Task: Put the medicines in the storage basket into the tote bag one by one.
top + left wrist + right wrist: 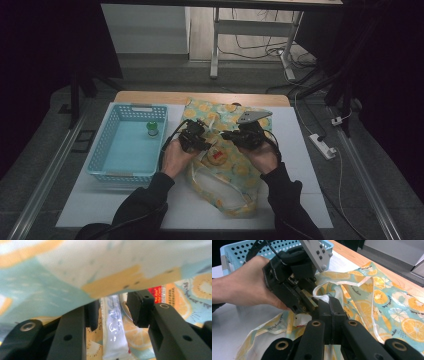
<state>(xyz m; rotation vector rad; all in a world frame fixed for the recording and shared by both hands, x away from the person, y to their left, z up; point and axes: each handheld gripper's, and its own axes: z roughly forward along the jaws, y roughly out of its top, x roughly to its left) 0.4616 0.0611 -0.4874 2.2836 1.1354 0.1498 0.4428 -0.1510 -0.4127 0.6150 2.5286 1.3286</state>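
A: Tongs first. Right tongs [331, 305] clenched on the white edge of the fruit-print cloth bag [235, 175], lifting that edge. Left tongs [113, 312] parted, nothing pressed; they reach under the raised fabric, with a clear plastic packet [113, 332] lying between the jaws, not pinched.

B: Layout, large to small?

A: White tabletop [310, 200] carries all. Bag lies flat at centre, both hands over its middle. Blue basket [100, 150] sits left of the bag, just beside it. Small green-capped item [152, 128] stands inside the basket, toward its far right corner. Red-labelled snack [216, 156] rests at the bag's opening.
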